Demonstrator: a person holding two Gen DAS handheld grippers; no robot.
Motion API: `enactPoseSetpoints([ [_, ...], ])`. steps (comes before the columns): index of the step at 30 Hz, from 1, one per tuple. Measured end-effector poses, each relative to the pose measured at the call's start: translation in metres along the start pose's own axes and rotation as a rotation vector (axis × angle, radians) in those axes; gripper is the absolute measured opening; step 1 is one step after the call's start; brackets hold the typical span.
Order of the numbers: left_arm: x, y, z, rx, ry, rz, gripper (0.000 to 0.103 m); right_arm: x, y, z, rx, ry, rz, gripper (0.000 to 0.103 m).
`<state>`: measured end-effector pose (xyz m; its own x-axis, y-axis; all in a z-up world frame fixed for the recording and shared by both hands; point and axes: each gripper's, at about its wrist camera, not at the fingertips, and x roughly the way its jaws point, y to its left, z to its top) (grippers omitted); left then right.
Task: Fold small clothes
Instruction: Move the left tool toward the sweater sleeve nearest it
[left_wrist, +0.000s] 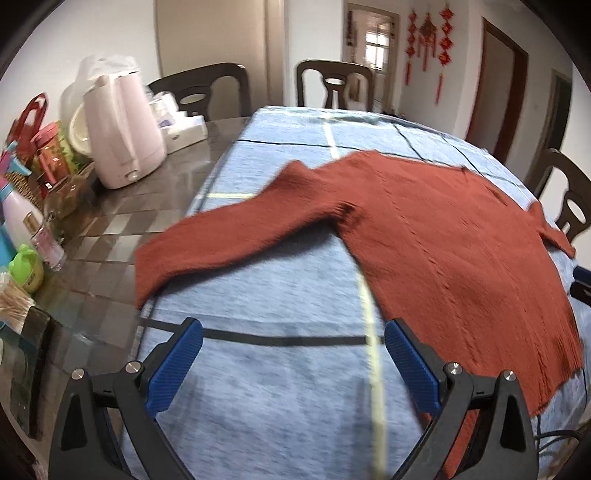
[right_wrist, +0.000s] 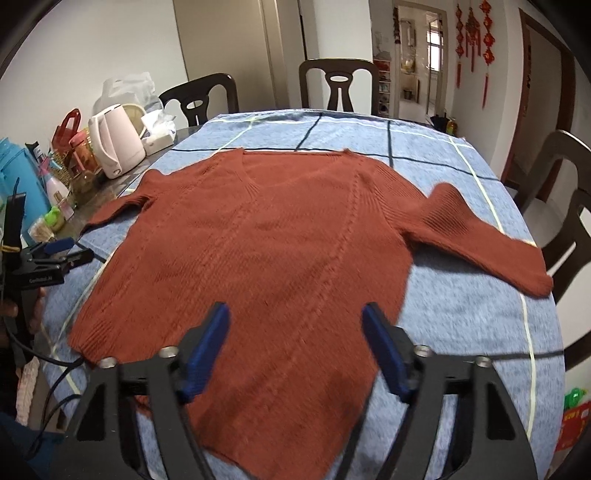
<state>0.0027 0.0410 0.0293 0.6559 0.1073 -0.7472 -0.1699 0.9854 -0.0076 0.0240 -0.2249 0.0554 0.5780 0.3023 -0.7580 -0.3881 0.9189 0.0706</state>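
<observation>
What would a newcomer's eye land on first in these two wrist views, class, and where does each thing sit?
First comes the rust-red sweater, spread flat with both sleeves out across the blue checked cloth that covers the table. Next, the blue-padded right gripper hangs open above the sweater's hem, and the left gripper, also open, is over bare cloth beside it. A pale pink kettle stands among clutter on the table's left side.

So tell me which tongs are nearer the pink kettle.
Left. The left tongs hover over the blue cloth on the pink kettle side; the right tongs hover over the sweater's hem, farther away.
</observation>
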Motion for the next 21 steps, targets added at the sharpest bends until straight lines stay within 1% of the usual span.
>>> enactPoseSetpoints([
  [2, 0.002, 0.013, 0.003, -0.027, -0.008, 0.014, 0.1, 0.004, 0.006, 0.005, -0.012, -0.003, 0.012, 0.071],
  [7, 0.013, 0.045, 0.01, -0.113, -0.008, 0.037, 0.095, 0.014, 0.017, 0.015, -0.034, -0.004, 0.041, 0.071],
  [8, 0.015, 0.051, 0.01, -0.132, -0.006, 0.035, 0.092, 0.016, 0.017, 0.016, -0.034, -0.002, 0.044, 0.071],
  [9, 0.017, 0.056, 0.011, -0.15, 0.0, 0.027, 0.089, 0.018, 0.018, 0.017, -0.033, 0.0, 0.047, 0.071],
  [14, 0.026, 0.075, 0.013, -0.258, 0.014, -0.071, 0.088, 0.031, 0.021, 0.021, -0.037, 0.02, 0.06, 0.071],
  [17, 0.033, 0.08, 0.015, -0.305, 0.022, -0.101, 0.088, 0.035, 0.02, 0.023, -0.034, 0.029, 0.064, 0.071],
  [21, 0.041, 0.087, 0.017, -0.373, 0.028, -0.117, 0.088, 0.04, 0.017, 0.024, -0.025, 0.038, 0.067, 0.071],
])
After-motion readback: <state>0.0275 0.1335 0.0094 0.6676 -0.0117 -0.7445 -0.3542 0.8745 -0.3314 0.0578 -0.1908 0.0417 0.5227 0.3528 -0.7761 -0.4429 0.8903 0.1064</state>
